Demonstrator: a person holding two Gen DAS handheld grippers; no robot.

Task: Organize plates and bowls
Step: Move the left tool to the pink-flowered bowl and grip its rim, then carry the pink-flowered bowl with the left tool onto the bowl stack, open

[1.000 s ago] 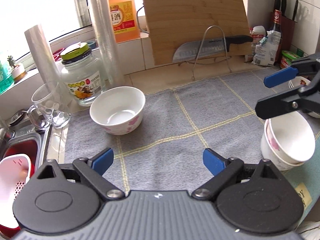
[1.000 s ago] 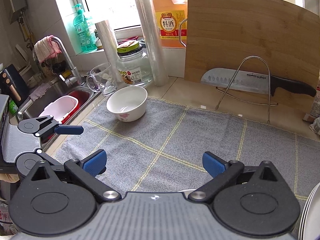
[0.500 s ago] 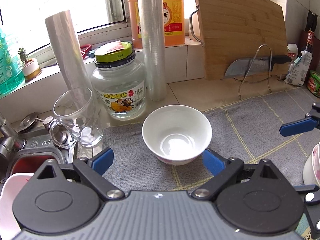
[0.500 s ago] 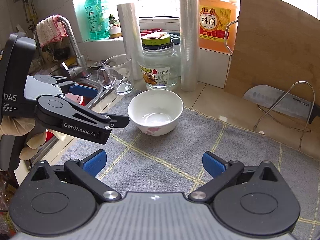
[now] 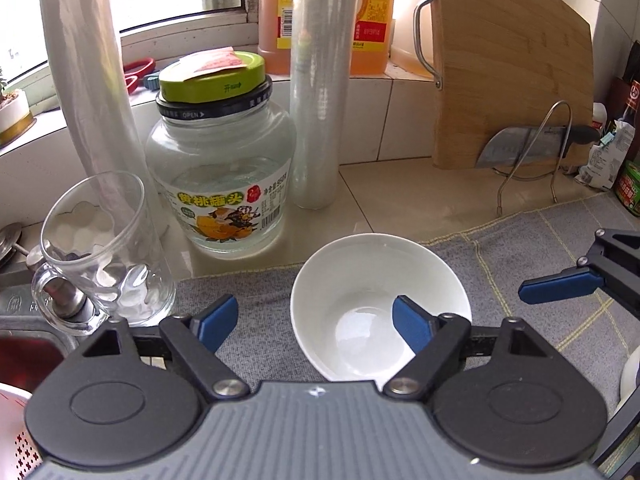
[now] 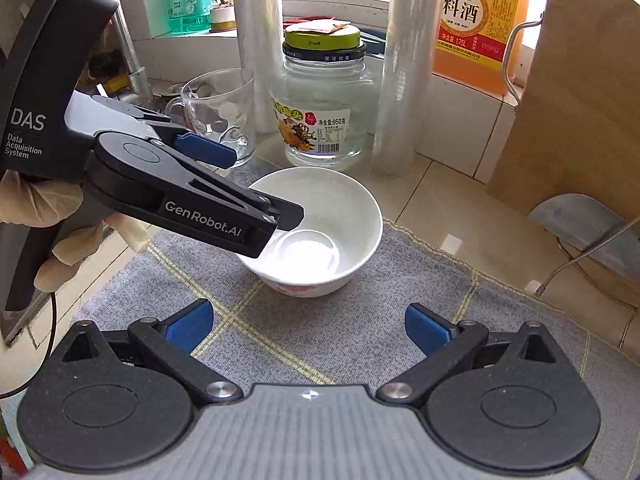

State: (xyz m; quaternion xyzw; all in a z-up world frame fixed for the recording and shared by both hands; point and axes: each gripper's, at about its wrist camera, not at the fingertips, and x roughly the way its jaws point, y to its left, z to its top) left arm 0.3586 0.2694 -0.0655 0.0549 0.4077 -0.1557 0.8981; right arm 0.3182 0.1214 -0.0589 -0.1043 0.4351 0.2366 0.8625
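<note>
Now left gripper (image 5: 314, 322) fingers straddle the bowl's (image 5: 360, 272) rim, closing; right gripper (image 6: 308, 326) fingers open.

Your left claw (image 6: 256, 196), the black two-fingered tool seen from the right wrist, reads "GenRobot.AI" along its near finger, and its black housing says "DAS" over "Data Acquisition System". On the clear glass jar with the yellow-green lid (image 6: 324, 108) you can read "950" on the paper label, with Chinese characters beside it; its black collar (image 5: 216, 110) shows "OPEN" with an arrow. The orange plastic jug by the window (image 6: 476, 24) carries "料酒" in large black characters and "1.75L" below them. Smaller print elsewhere is too fine for you to read.
</note>
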